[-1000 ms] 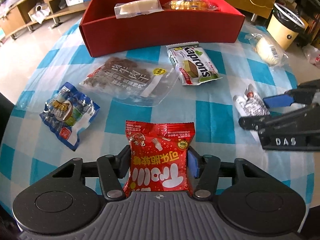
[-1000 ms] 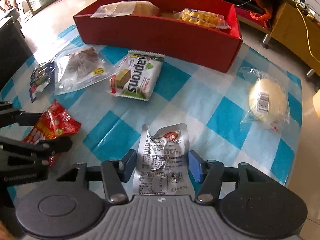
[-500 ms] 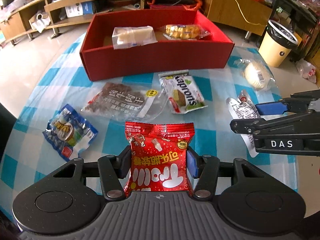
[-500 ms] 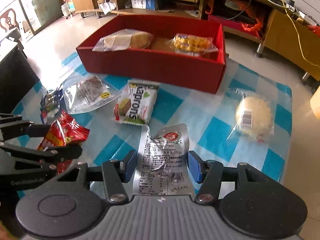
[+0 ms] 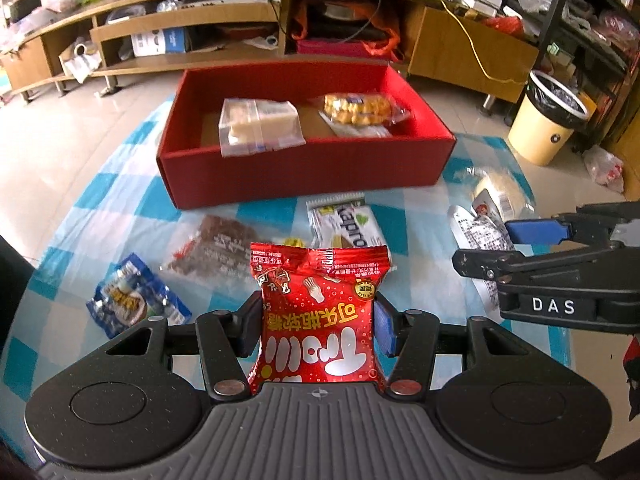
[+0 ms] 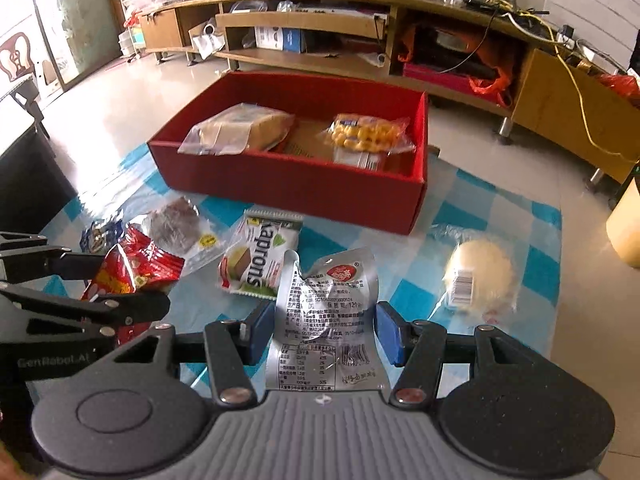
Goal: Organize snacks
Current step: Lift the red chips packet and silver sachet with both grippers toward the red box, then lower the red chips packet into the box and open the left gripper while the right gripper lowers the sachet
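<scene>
My left gripper (image 5: 318, 326) is shut on a red candy bag (image 5: 320, 312), held above the checked tablecloth. Beside it, my right gripper (image 6: 324, 332) is shut on a silver foil snack packet (image 6: 326, 320). The right gripper (image 5: 516, 248) also shows at the right edge of the left wrist view, and the left gripper (image 6: 120, 280) at the left edge of the right wrist view. Ahead stands the red box (image 5: 304, 172) holding a clear-wrapped cake (image 5: 258, 126) and a pack of yellow biscuits (image 5: 356, 110).
On the blue-and-white cloth (image 5: 120, 216) lie a Kaprons wafer pack (image 6: 256, 258), a clear bag of dried meat (image 5: 224, 248), a blue packet (image 5: 136, 300) and a round white bun in plastic (image 6: 480, 280). Beyond the table are a wooden shelf unit (image 5: 240, 32) and a yellow bin (image 5: 548, 120).
Both grippers have risen with their packets and tilted up, so the table looks farther below and the box's inside and the shelves behind have come into view.
</scene>
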Demonstrator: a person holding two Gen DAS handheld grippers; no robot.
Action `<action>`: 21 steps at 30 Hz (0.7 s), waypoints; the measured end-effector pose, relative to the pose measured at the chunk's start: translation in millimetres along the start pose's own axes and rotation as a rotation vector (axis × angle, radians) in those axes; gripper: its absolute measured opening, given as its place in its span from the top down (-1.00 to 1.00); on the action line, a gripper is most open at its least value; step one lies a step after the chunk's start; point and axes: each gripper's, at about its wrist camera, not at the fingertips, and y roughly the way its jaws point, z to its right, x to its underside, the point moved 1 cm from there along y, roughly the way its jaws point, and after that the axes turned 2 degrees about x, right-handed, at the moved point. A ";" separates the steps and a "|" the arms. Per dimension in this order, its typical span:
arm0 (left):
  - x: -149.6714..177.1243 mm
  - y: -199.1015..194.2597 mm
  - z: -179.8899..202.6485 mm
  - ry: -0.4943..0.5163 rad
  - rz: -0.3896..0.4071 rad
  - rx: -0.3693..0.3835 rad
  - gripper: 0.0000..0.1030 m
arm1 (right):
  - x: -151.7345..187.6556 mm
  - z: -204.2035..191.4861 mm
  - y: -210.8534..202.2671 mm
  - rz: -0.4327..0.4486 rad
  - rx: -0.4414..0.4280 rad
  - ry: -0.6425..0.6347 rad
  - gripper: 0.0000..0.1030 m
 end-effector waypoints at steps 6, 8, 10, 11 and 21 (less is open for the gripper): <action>-16.5 -2.9 -2.8 -0.017 0.034 -0.003 -0.21 | -11.0 1.0 -3.7 0.032 0.002 0.007 -0.07; -21.2 -2.4 -3.4 -0.020 0.040 -0.006 -0.21 | -15.1 0.8 -4.2 0.040 0.001 0.007 -0.07; -26.2 -1.1 -3.7 -0.020 0.046 -0.010 -0.21 | -20.2 0.1 -4.3 0.051 0.006 0.005 -0.07; -28.9 -0.6 -4.1 -0.024 0.050 -0.011 -0.21 | -22.7 -0.2 -4.1 0.056 0.009 0.003 -0.07; -49.5 3.2 -10.8 -0.049 0.077 -0.022 -0.21 | -42.5 -0.6 -0.9 0.085 0.010 0.012 -0.07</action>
